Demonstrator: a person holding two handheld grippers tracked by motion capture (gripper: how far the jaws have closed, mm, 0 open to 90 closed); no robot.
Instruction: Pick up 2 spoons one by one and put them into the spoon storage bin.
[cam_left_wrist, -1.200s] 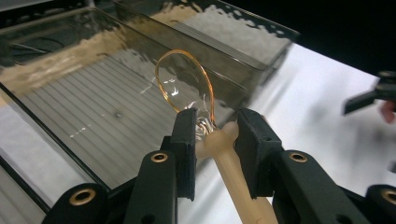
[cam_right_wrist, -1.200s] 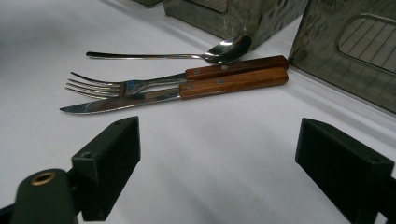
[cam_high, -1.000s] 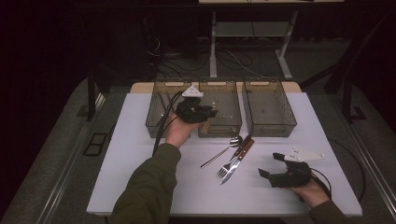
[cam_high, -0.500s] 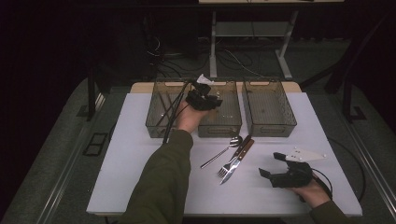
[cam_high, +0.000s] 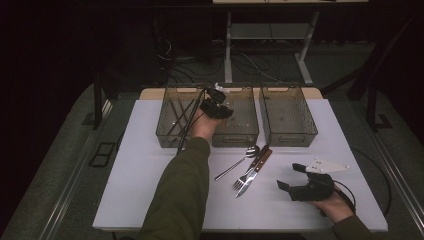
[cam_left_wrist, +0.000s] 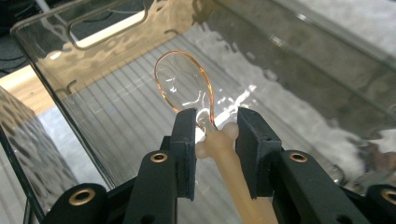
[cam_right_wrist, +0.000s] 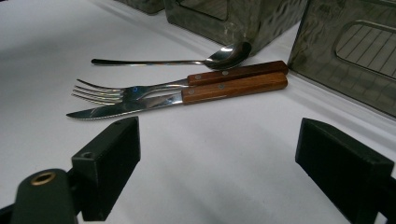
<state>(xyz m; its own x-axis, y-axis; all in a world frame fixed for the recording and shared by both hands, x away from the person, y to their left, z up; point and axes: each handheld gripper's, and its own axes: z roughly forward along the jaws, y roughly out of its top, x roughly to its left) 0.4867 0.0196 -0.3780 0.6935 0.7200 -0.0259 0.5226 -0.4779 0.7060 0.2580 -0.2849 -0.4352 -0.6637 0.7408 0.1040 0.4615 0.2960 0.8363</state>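
The left claw (cam_left_wrist: 210, 140) is closed on a spoon (cam_left_wrist: 187, 88) and holds it at the neck, where the bowl meets the handle. The bowl is clear, glossy plastic with a thin orange-brown edge, oval and shallow; the handle is matt, cream-coloured and rounded, with a small knob between the two black jaws. The spoon hangs over the ribbed floor of the middle bin (cam_high: 248, 131), a box of smoky transparent plastic with wavy walls and a cut-out handle. In the high view the left claw (cam_high: 216, 107) is above this bin, between the left bin (cam_high: 165, 131), which has some thin dark sticks inside, and the right bin (cam_high: 305, 131).

The right claw (cam_right_wrist: 217, 163) is wide open and holds nothing; its flat black jaws stand well apart just above the white desk (cam_high: 135, 175). In front of it lie a metal spoon (cam_right_wrist: 187, 59), a fork (cam_right_wrist: 187, 83) and a serrated knife (cam_right_wrist: 187, 99). The fork and knife have brown wooden handles with small rivets and lie side by side, touching.
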